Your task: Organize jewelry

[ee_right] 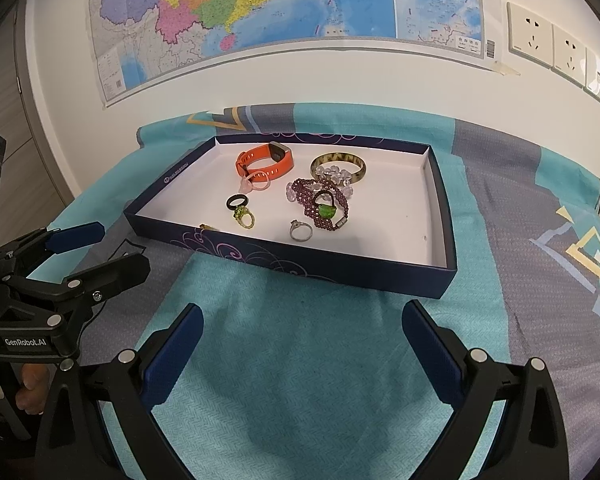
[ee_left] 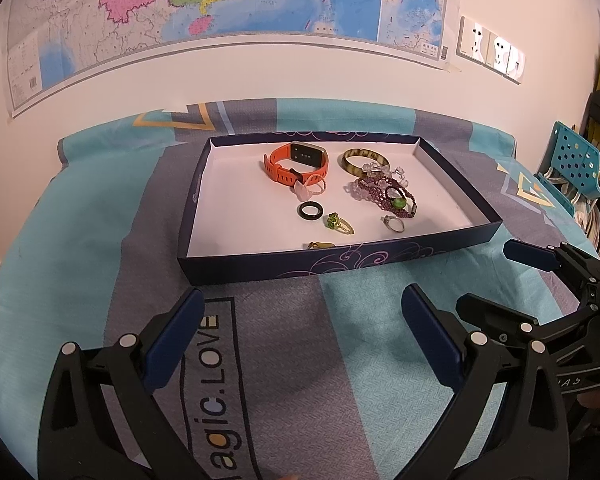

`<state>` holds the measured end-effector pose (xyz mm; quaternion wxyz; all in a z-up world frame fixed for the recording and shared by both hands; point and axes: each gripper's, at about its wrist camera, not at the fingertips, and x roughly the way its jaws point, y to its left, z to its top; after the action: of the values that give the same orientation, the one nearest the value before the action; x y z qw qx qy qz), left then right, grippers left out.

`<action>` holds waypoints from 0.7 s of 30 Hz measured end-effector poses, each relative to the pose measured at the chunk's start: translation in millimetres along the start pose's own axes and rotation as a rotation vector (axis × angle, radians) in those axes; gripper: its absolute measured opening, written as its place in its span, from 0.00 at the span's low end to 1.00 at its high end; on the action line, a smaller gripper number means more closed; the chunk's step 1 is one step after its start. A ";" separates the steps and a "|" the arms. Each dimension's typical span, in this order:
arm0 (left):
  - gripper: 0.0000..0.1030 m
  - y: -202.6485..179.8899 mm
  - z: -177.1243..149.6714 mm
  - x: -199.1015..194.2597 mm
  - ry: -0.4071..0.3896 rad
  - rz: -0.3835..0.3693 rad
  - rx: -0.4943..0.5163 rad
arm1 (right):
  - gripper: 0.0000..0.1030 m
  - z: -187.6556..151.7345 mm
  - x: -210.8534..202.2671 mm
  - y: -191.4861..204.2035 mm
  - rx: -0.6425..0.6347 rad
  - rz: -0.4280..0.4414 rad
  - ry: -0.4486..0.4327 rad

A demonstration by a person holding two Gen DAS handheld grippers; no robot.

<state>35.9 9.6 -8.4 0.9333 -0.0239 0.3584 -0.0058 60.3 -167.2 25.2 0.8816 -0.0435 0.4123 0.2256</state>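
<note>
The dark blue tray lies on a cloth of teal and grey, and all the jewelry is inside it. The left gripper is before the near wall of the tray, with its jaws wide apart and nothing between them. In the tray, most to the left, is the orange watch near the far wall, and a pink ring touches it. Toward the near wall from these lie a black ring, a green ring and a small gold piece, which is just beside the near wall. More to the right is a brown bangle, then the purple bead bracelet with a green stone ring on it, and a silver ring. The right gripper is also before the near wall, spread open and empty.
</note>
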 end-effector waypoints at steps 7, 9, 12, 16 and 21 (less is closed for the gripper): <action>0.94 0.0 0.0 0.5 0.001 -0.001 0.000 | 0.93 0.6 -0.6 -0.1 0.002 0.000 0.000; 0.94 -0.3 -0.1 0.5 0.001 -0.001 0.000 | 0.93 0.7 -0.7 -0.3 0.003 0.001 -0.001; 0.94 -0.4 -0.3 0.8 0.001 -0.002 -0.001 | 0.93 0.5 -0.3 -0.6 0.005 0.001 0.001; 0.94 -0.2 0.2 0.6 0.002 -0.001 0.000 | 0.93 0.4 0.2 -0.8 0.005 0.002 0.002; 0.94 -0.6 -0.3 0.7 0.002 -0.002 -0.001 | 0.93 0.5 0.0 -0.9 0.005 0.002 0.001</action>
<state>36.3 8.9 -9.1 0.9330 -0.0248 0.3590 -0.0066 61.1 -167.9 25.4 0.8812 -0.0409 0.4135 0.2255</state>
